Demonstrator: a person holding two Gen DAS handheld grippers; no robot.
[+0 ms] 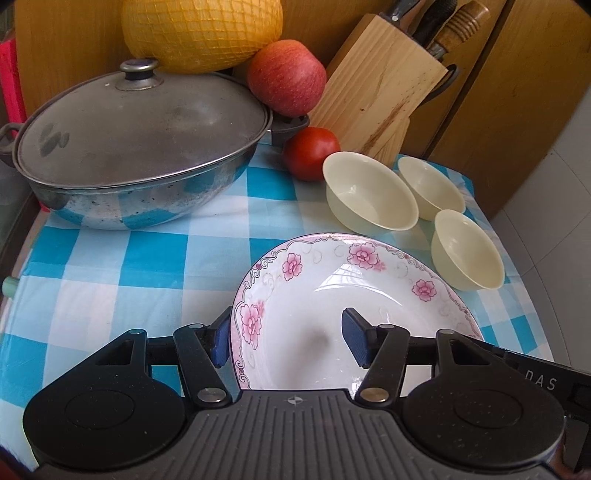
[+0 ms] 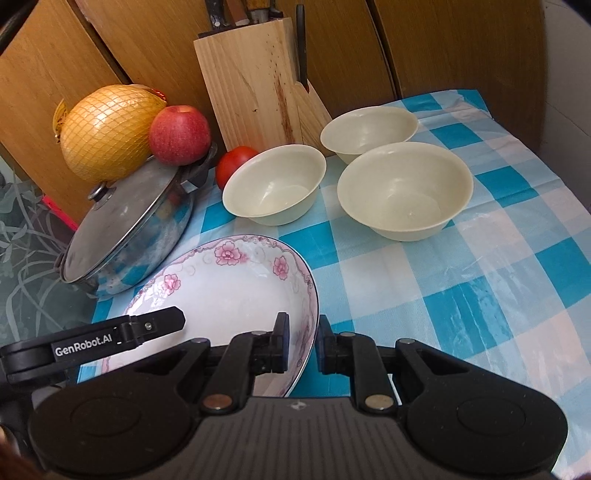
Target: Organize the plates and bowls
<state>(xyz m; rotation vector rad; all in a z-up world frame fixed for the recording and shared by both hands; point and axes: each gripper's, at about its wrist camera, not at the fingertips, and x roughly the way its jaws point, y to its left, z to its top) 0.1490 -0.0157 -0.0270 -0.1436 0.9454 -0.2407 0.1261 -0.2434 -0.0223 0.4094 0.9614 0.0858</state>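
A white plate with pink flowers (image 1: 332, 295) (image 2: 229, 291) lies on the blue checked cloth. My left gripper (image 1: 288, 339) is open and straddles the plate's left rim, one finger outside and one inside. My right gripper (image 2: 303, 343) has its jaws close together around the plate's right rim. The left gripper's finger (image 2: 155, 325) shows over the plate in the right wrist view. Three cream bowls stand behind the plate: a left one (image 1: 369, 192) (image 2: 273, 184), a far one (image 1: 430, 186) (image 2: 369, 129) and a near right one (image 1: 467, 251) (image 2: 404, 192).
A lidded steel pot (image 1: 129, 155) (image 2: 133, 229) stands at the left, with a netted pomelo (image 1: 201, 33) (image 2: 107, 131) and an apple (image 1: 286, 77) (image 2: 180, 134) behind it. A tomato (image 1: 310, 153) (image 2: 232, 162) and a wooden knife block (image 1: 376, 96) (image 2: 255, 81) stand at the back.
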